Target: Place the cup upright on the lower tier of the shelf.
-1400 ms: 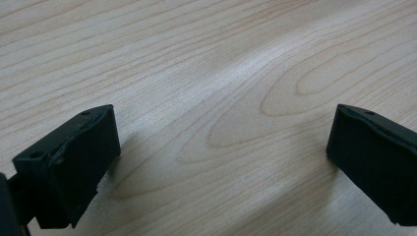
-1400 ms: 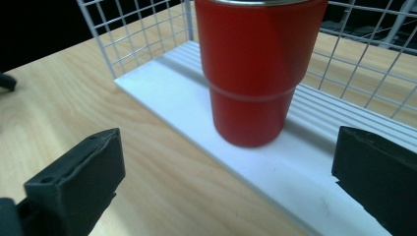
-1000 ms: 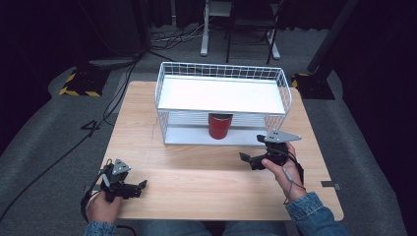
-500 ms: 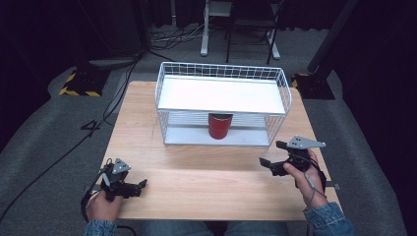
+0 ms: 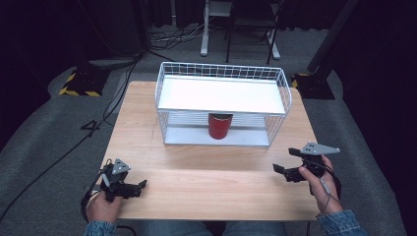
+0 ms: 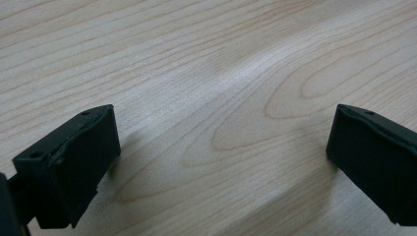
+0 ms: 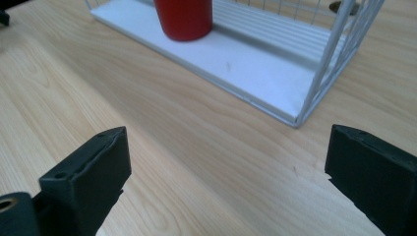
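Wooden table point(image 5: 206, 177), taken from the wire rack point(image 5: 222, 105): my left gripper point(image 5: 129, 187) near-left of it, jaws wide and empty; red cup point(image 5: 220, 126) on its lower shelf, seemingly stowed; my right gripper point(image 5: 290, 167) near-right, likewise agape and unladen.

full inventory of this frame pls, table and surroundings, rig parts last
table: 1, light wood, centre of the high view
wire rack: 1, white, two white shelves, far half of the table
cup: 1, red, upright on the rack's lower shelf, near its middle
stand base: 1, black with yellow-black stripes, floor left of the table
cables: several, black, floor left of and behind the table
left gripper: 1, black, near left of the table, jaws apart over bare wood
right gripper: 1, black with grey plate, near right, jaws apart, aimed toward the rack
hands: 2, denim cuffs, bottom edge
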